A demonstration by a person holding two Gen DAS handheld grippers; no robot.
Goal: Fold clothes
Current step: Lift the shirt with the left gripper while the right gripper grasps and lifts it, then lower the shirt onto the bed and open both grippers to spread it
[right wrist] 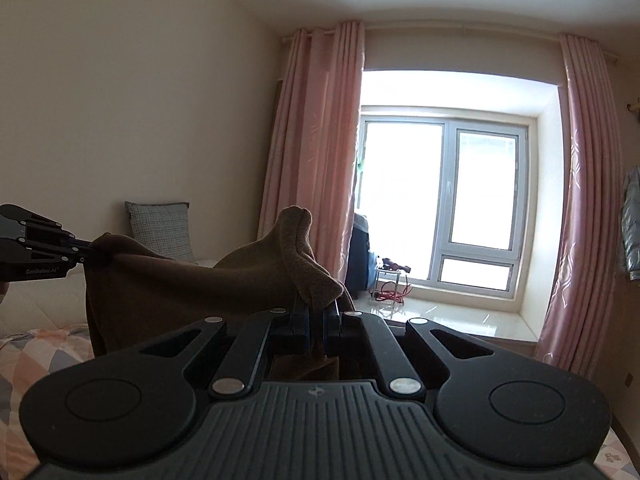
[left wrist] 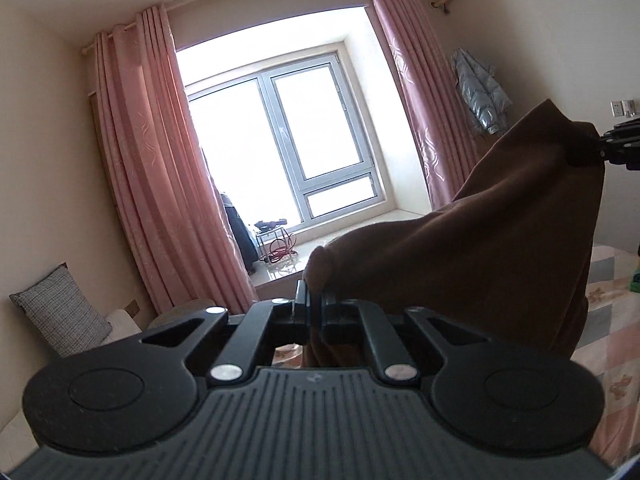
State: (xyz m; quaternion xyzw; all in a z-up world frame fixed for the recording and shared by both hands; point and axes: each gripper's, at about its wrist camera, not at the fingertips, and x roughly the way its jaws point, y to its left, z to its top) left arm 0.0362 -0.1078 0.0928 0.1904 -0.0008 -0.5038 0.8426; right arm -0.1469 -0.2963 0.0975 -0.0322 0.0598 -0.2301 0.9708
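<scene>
A brown garment (left wrist: 480, 240) hangs in the air, stretched between both grippers. My left gripper (left wrist: 314, 304) is shut on one corner of it, and the cloth drapes away to the right, where my right gripper (left wrist: 600, 146) pinches the other corner at the frame's edge. In the right wrist view the right gripper (right wrist: 316, 312) is shut on a bunched fold of the brown garment (right wrist: 200, 284). From there the fabric runs left to the left gripper (right wrist: 86, 254), and its lower part hangs down out of sight over the bed.
A patchwork bedspread (left wrist: 612, 320) lies below. Pink curtains (left wrist: 152, 184) frame a bright window (right wrist: 460, 200) with a wide sill. A grey cushion (right wrist: 160, 228) leans on the left wall. A silver jacket (left wrist: 482, 96) hangs on the right wall.
</scene>
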